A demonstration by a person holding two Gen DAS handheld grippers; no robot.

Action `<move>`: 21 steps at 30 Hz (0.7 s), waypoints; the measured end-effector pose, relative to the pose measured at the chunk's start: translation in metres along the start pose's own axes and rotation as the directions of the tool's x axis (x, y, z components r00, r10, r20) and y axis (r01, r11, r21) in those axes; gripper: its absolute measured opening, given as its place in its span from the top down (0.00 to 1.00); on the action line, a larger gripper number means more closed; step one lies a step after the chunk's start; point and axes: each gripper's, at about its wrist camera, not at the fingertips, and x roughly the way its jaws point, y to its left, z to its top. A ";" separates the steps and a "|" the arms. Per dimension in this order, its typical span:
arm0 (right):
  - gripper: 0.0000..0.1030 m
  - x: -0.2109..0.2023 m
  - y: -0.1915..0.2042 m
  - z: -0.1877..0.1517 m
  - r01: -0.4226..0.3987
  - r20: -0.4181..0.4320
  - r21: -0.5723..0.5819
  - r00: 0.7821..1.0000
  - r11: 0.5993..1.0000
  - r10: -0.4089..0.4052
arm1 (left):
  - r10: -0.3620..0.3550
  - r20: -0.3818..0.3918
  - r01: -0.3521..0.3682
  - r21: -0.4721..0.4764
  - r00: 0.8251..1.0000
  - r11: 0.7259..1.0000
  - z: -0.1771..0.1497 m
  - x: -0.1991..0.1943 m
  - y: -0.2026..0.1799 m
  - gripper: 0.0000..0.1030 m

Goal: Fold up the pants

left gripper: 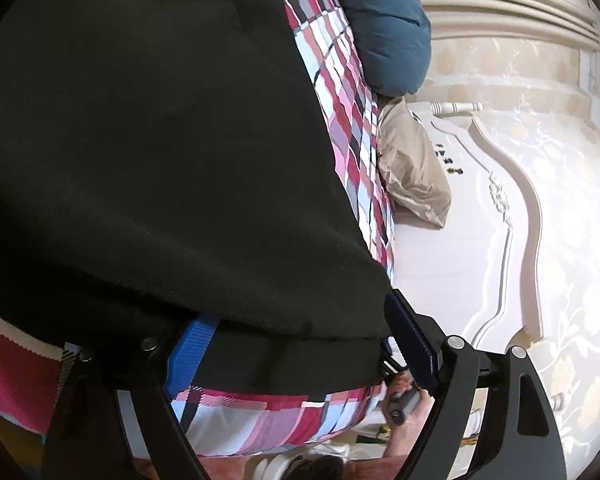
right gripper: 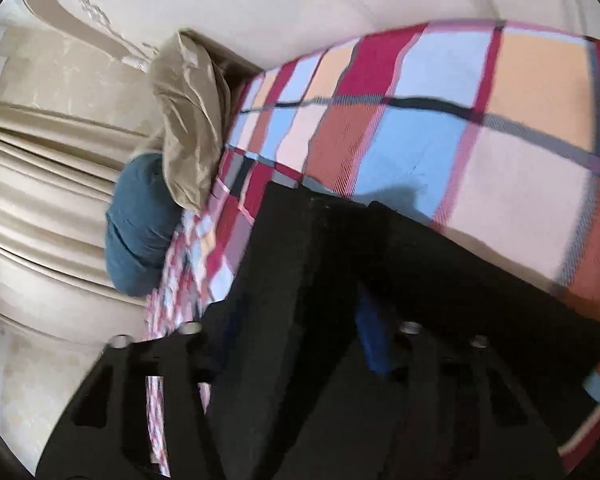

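Bed with plaid bedspread [left gripper: 340, 128], white headboard [left gripper: 480, 208] behind. Black pants [left gripper: 160, 160] lie on the spread. Left gripper [left gripper: 296, 354] jaws wide, straddling a pants edge, pads apparently not pressing. Right gripper [right gripper: 300, 344]: blurred, grip unclear. Likely mid-fold; next needs a firm pinch on that edge. No readable writing.

Black pants [left gripper: 160, 152] fill most of the left wrist view, lying on a plaid bedspread [left gripper: 340, 92]. The left gripper [left gripper: 296, 350] stands wide, its blue-padded fingers [left gripper: 190, 354] at the pants' near edge. Beyond lie a teal pillow [left gripper: 384, 28], a beige pillow [left gripper: 412, 172] and a white carved headboard [left gripper: 480, 220].
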 end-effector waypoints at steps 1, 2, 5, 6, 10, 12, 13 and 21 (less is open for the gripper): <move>0.69 0.002 0.001 0.000 0.022 0.000 -0.011 1.000 1.000 -0.022 | -0.004 0.004 0.004 -0.010 1.000 1.000 0.000 -0.001 0.000 0.20; 0.81 0.006 0.003 0.000 0.038 0.001 -0.031 0.999 0.999 -0.038 | -0.007 0.011 0.007 -0.016 1.000 1.000 0.000 -0.003 -0.001 0.20; 0.87 0.007 0.001 0.000 0.027 -0.015 -0.034 1.000 0.999 -0.027 | -0.004 0.038 0.004 0.000 0.999 1.000 -0.002 -0.007 -0.004 0.20; 0.87 0.006 -0.001 -0.001 0.022 -0.015 -0.035 1.000 0.999 -0.023 | 0.004 0.048 -0.004 0.003 0.999 1.000 -0.001 -0.008 -0.004 0.20; 0.91 0.004 -0.001 -0.002 0.005 -0.013 -0.038 1.000 0.999 -0.005 | 0.040 0.068 -0.041 0.003 0.997 0.999 0.002 -0.007 -0.006 0.35; 0.92 0.005 -0.002 -0.002 0.001 -0.013 -0.038 1.000 0.999 -0.002 | 0.083 0.075 -0.084 0.015 0.994 0.996 0.004 -0.002 -0.006 0.51; 0.93 0.007 -0.002 -0.001 0.000 -0.015 -0.035 1.000 0.999 0.000 | 0.103 0.075 -0.105 0.015 0.992 0.994 0.005 0.000 -0.004 0.64; 0.94 -0.022 0.009 -0.009 -0.104 0.048 -0.039 0.993 0.994 0.106 | 0.129 0.048 -0.128 -0.028 0.990 0.991 0.008 -0.003 0.008 0.87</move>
